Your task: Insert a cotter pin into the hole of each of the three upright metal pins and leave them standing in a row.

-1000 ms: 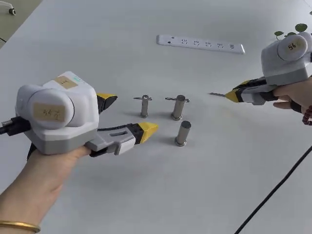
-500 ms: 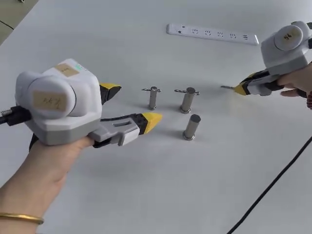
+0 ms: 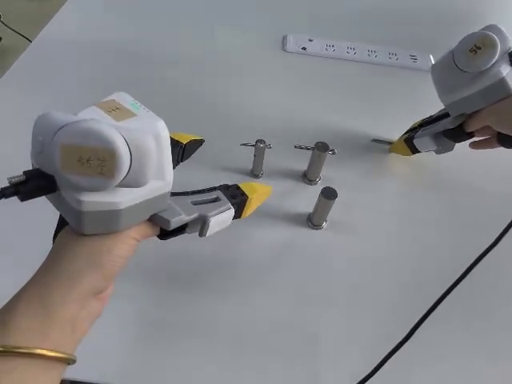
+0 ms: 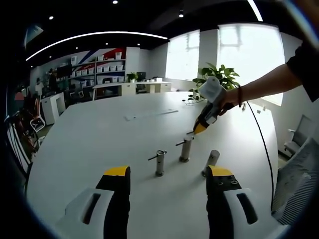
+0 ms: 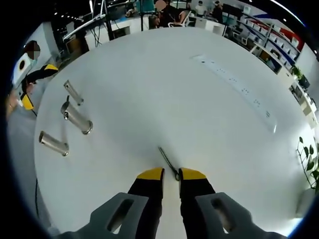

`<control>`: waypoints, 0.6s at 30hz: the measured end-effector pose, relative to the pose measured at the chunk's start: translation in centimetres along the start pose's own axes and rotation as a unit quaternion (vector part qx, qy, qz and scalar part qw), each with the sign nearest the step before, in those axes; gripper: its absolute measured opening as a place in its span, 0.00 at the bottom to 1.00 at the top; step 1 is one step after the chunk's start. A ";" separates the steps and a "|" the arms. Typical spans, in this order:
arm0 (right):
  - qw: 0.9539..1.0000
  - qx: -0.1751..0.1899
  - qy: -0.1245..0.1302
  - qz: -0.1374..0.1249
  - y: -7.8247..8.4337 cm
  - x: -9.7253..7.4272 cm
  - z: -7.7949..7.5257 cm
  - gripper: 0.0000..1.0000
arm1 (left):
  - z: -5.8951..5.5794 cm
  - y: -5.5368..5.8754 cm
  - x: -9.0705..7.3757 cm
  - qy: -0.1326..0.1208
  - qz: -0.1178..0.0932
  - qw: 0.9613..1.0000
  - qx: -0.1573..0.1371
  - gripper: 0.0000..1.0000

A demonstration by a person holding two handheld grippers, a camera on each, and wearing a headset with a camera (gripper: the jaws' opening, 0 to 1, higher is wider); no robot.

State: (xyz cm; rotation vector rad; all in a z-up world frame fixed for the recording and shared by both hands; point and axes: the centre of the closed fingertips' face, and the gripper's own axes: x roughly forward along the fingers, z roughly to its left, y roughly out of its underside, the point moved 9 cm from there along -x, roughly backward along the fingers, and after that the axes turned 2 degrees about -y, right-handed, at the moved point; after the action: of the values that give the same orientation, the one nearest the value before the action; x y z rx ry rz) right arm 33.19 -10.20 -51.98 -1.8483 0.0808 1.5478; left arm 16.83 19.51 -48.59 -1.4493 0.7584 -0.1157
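Note:
Three upright metal pins stand mid-table. The left pin (image 3: 258,158) and the middle pin (image 3: 317,162) each carry a cotter pin through the top. The nearer pin (image 3: 322,207) has a bare top. My left gripper (image 3: 224,170) stands open just left of them, with nothing between its jaws; its own view shows the row (image 4: 186,149) ahead of the left gripper (image 4: 168,174). My right gripper (image 3: 404,146), to the right of the pins, is shut on a thin cotter pin (image 3: 382,142) that sticks out toward them. The cotter pin (image 5: 167,159) pokes from the right gripper (image 5: 172,174).
A white power strip (image 3: 352,52) lies at the far side of the white table (image 3: 240,304). A black cable (image 3: 448,296) crosses the near right corner. Another cable (image 3: 16,188) trails from the left gripper's body.
The head camera has shifted, so everything sits a little right and higher in the picture. Both grippers keep about the same places beside the pins; the right one still holds the cotter pin.

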 end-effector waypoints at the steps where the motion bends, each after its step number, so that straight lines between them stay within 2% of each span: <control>1: 1.000 0.000 0.000 0.000 0.0 0.0 0.0 0.07 | 0.0 0.0 0.0 0.001 0.000 1.000 0.000 0.61; 5: 1.000 -0.002 -0.008 0.010 -0.2 -0.1 0.2 0.06 | -0.2 -0.1 0.1 0.007 -0.001 1.000 0.005 0.61; 7: 1.000 -0.012 -0.008 0.018 -0.4 -0.2 0.5 0.05 | -0.3 -0.2 0.1 0.012 -0.002 1.000 0.007 0.61; 8: 1.000 -0.019 -0.010 0.021 -0.4 0.0 0.2 0.04 | -0.3 -0.2 0.1 0.012 -0.002 1.000 0.008 0.61; 15: 0.998 -0.039 -0.005 0.038 -0.6 0.2 0.3 0.00 | -0.3 -0.3 0.1 0.015 0.000 1.000 0.012 0.61; 18: 0.997 -0.060 0.000 0.048 -0.8 0.3 0.3 0.00 | -0.4 -0.3 0.1 0.018 0.001 1.000 0.013 0.61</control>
State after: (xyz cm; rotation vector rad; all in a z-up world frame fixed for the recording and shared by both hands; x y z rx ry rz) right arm 33.33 -9.36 -51.85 -1.9640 0.0802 1.6497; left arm 16.83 19.07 -48.38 -1.4248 0.7845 -0.1499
